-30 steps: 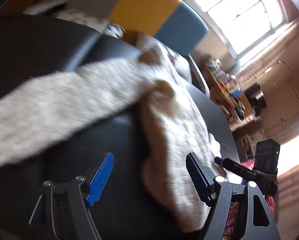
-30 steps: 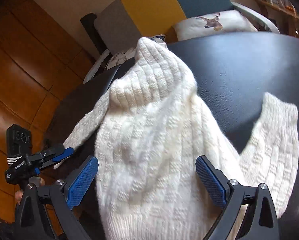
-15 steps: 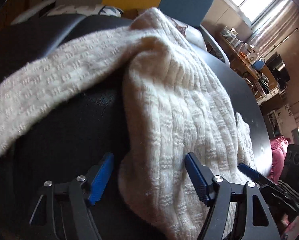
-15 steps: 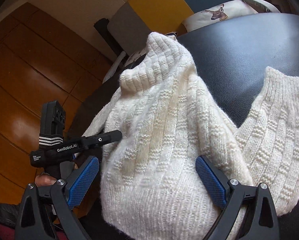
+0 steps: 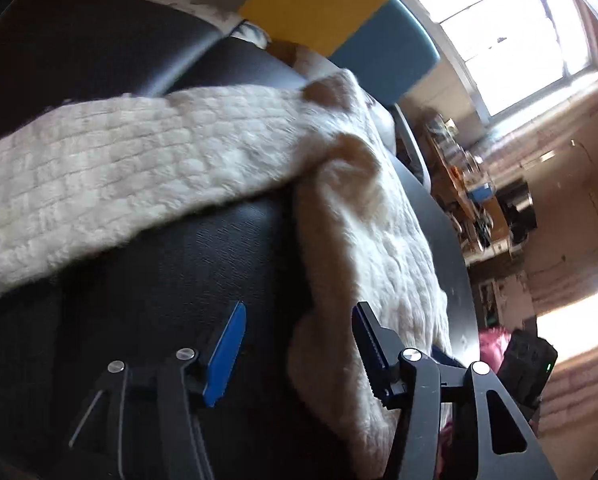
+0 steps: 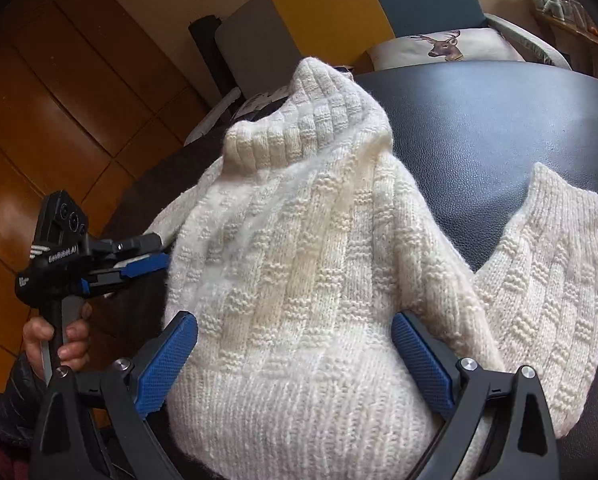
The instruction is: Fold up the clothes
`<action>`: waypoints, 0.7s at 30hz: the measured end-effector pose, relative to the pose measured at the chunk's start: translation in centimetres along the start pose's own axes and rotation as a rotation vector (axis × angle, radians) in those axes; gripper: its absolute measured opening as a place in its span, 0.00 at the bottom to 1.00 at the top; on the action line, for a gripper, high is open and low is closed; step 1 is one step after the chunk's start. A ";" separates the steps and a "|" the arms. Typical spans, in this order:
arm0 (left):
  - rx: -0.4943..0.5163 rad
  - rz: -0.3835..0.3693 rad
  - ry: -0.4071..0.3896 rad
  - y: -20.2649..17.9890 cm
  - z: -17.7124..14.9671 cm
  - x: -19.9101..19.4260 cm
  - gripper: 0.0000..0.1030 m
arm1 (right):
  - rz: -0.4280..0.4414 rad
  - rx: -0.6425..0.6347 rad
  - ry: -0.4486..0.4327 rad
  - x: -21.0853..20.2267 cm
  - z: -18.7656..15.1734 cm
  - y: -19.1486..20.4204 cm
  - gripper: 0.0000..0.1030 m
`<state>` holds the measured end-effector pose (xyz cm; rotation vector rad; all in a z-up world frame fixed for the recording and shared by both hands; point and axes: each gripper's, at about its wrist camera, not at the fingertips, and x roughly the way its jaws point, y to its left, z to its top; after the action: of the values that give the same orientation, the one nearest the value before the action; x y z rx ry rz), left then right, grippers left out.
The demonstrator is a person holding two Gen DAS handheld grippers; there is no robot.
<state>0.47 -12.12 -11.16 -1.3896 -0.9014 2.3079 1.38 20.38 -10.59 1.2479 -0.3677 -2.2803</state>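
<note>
Sweater [image 6: 319, 264]: cream-white, basket-weave knit blocks, ribbed collar, hem, cuff.
Table [image 6: 499, 128]: black, fine leather grain.
Right gripper [image 6: 295, 356]: black frame, blue cross-hatched pads.
Left gripper [image 5: 299, 352]: black, blue pad.
Chair [image 6: 339, 12], 12 o'clock: grey, yellow, teal panels.
Cushion [image 6: 447, 54], 1 o'clock: white, brown stag print.
Cabinet [image 6: 59, 100], 10 o'clock: orange-brown wood.

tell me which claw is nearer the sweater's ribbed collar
Hard to call; likely the left. In the right wrist view the left claw sits at the sweater's left side below the ribbed collar. The right claw straddles the bottom hem, opposite the collar.
</note>
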 end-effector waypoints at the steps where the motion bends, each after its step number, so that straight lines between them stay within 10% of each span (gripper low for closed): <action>1: -0.020 -0.002 -0.022 0.7 0.7 -0.4 0.54 | -0.013 -0.010 0.003 0.1 0.0 0.1 0.98; 10: -0.330 -0.303 0.078 1.0 6.7 3.7 0.59 | -0.095 -0.085 0.012 1.0 -0.1 1.2 1.00; 21: -0.563 -0.271 0.056 1.7 9.2 10.4 0.63 | -0.127 -0.136 0.006 1.4 -0.2 1.5 1.00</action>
<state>-12.54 -11.05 -16.24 -1.4046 -1.6936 1.8774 1.39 18.36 -10.98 1.2397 -0.1320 -2.3636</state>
